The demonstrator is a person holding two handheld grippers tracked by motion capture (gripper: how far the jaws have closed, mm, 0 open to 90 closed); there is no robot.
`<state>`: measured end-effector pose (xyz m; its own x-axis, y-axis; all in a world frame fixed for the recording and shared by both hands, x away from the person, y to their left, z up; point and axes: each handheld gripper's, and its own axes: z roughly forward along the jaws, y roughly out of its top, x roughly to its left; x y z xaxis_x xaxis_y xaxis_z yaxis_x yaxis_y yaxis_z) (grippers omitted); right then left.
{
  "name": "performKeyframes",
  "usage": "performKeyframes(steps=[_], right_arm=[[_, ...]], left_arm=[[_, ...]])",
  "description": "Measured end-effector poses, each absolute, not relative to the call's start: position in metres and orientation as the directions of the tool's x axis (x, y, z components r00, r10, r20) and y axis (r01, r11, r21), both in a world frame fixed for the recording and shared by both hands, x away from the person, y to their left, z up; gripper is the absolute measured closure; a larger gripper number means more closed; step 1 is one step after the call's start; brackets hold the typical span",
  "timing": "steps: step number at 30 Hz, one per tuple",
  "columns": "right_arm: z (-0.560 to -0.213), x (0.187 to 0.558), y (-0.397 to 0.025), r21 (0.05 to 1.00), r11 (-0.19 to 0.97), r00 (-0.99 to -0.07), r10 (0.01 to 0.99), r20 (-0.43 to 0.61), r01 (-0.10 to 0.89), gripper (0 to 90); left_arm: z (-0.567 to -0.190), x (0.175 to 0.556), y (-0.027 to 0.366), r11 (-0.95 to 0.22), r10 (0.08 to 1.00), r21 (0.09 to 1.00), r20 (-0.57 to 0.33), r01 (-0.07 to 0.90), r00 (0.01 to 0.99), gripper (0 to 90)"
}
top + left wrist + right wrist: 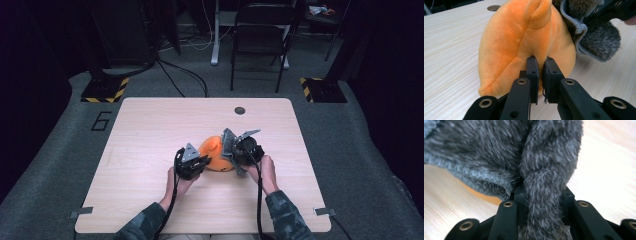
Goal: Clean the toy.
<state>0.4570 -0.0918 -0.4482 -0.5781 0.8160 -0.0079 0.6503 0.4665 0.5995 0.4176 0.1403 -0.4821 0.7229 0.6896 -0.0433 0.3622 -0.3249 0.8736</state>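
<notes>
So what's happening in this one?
A person at a table works two handheld grippers on an orange plush toy. The left gripper has its jaws pinched on a fold of the toy, while the right gripper clamps a grey furry cover draped over the toy's far side.

Stood beyond the far edge of the table [150, 120]: a black folding chair [260, 35] on grey floor, cables [185, 75] trailing beside it. Sat off both far corners: hazard-striped bases [105, 90]. Marked near the far left corner: a "6" [101, 120].
</notes>
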Motion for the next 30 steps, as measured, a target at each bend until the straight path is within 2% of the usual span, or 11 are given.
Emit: performKeyframes(steps=[7, 12, 18, 23, 24, 26, 30], right_arm=[[-0.463, 0.464, -0.101, 0.549, 0.456, -0.554, 0.832, 0.016, 0.701, 68.2], [-0.493, 0.473, -0.107, 0.477, 0.455, -0.52, 0.854, 0.004, 0.752, 68.1], [-0.487, 0.473, -0.105, 0.457, 0.476, -0.525, 0.851, -0.023, 0.751, 68.1], [-0.457, 0.467, -0.111, 0.528, 0.444, -0.508, 0.861, -0.027, 0.724, 68.2], [-0.437, 0.461, -0.109, 0.602, 0.432, -0.526, 0.85, -0.023, 0.672, 68.2], [-0.424, 0.454, -0.104, 0.641, 0.421, -0.538, 0.843, -0.016, 0.642, 68.2], [-0.422, 0.446, -0.084, 0.682, 0.438, -0.574, 0.818, -0.033, 0.585, 68.3]], left_arm=[[-0.483, 0.417, 0.139, -0.318, 0.694, 0.879, -0.04, 0.356, 0.718, 83.9], [-0.483, 0.418, 0.141, -0.311, 0.695, 0.881, -0.045, 0.356, 0.718, 83.8], [-0.484, 0.418, 0.142, -0.308, 0.694, 0.882, -0.049, 0.358, 0.718, 83.7], [-0.483, 0.419, 0.142, -0.305, 0.695, 0.881, -0.053, 0.361, 0.717, 83.6], [-0.484, 0.419, 0.142, -0.305, 0.695, 0.883, -0.049, 0.356, 0.717, 83.5], [-0.484, 0.418, 0.141, -0.308, 0.695, 0.884, -0.045, 0.353, 0.717, 83.4], [-0.483, 0.417, 0.14, -0.312, 0.693, 0.882, -0.044, 0.354, 0.72, 83.3]])
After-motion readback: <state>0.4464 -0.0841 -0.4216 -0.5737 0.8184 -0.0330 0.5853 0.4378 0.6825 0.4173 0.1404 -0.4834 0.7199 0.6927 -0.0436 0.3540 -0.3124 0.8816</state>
